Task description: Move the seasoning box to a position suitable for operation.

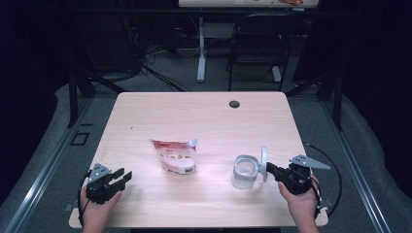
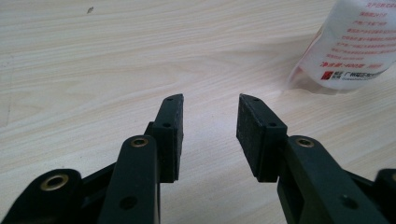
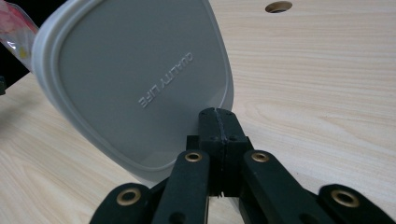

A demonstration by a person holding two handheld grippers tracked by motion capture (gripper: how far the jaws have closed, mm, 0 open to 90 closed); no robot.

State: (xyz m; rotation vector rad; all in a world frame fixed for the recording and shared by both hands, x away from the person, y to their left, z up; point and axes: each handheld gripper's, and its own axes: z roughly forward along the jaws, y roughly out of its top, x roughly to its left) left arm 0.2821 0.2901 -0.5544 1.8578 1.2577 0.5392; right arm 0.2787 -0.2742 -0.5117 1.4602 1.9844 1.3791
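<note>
High view: a grey lid [image 1: 264, 164] is kept pinched on edge by the clamped right gripper [image 1: 270, 169] just beside the clear container [image 1: 245, 171], while the left gripper [image 1: 122, 176] is left gaping, nothing held, near the pouch [image 1: 175, 156].

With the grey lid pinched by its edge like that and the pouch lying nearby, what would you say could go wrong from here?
1. The right tongs pinch only the rim of the grey rounded plastic lid, held upright; it may pivot or slip out.
2. The lid hangs right beside the clear open plastic container; a careless swing could knock the container over.
3. The left tongs stand open and empty, so the white and red printed pouch lies unsteadied on the light wooden table and may slide when touched.
</note>
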